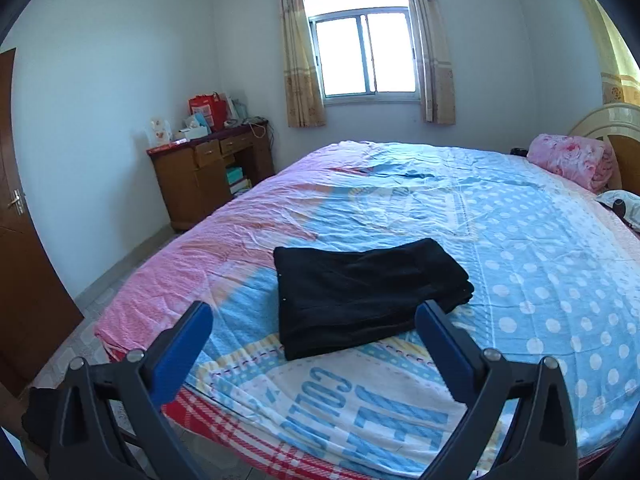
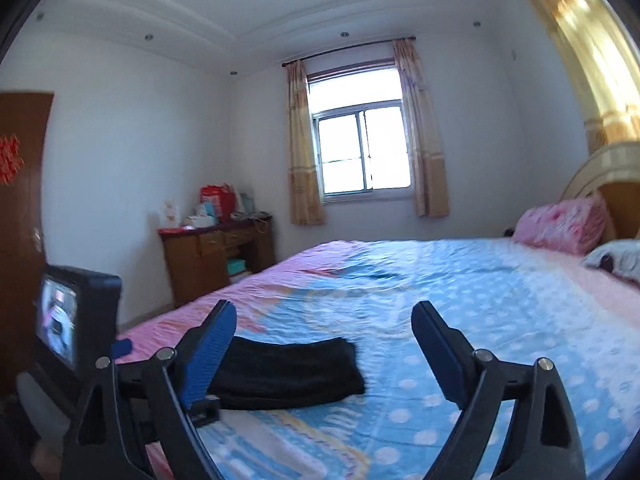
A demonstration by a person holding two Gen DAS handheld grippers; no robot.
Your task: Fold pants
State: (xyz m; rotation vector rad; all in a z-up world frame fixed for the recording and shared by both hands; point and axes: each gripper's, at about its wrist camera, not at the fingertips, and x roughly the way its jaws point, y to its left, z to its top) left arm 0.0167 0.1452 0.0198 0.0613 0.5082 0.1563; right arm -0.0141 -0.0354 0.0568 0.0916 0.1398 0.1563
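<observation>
Black pants (image 1: 360, 296) lie folded into a flat rectangle on the bed's patterned sheet (image 1: 520, 240), near its foot. My left gripper (image 1: 314, 312) is open and empty, held above the bed just short of the pants. The pants also show in the right wrist view (image 2: 288, 372), low and left of centre. My right gripper (image 2: 324, 312) is open and empty, raised above the bed to the right of the pants. The left gripper's body with its small screen (image 2: 60, 320) shows at the left edge of the right wrist view.
A pink rolled blanket (image 1: 572, 160) and a pillow (image 1: 620, 202) lie by the headboard at the right. A wooden desk (image 1: 212, 172) with bags and boxes stands in the far left corner. A brown door (image 1: 20, 220) is at the left. A curtained window (image 1: 362, 56) is in the far wall.
</observation>
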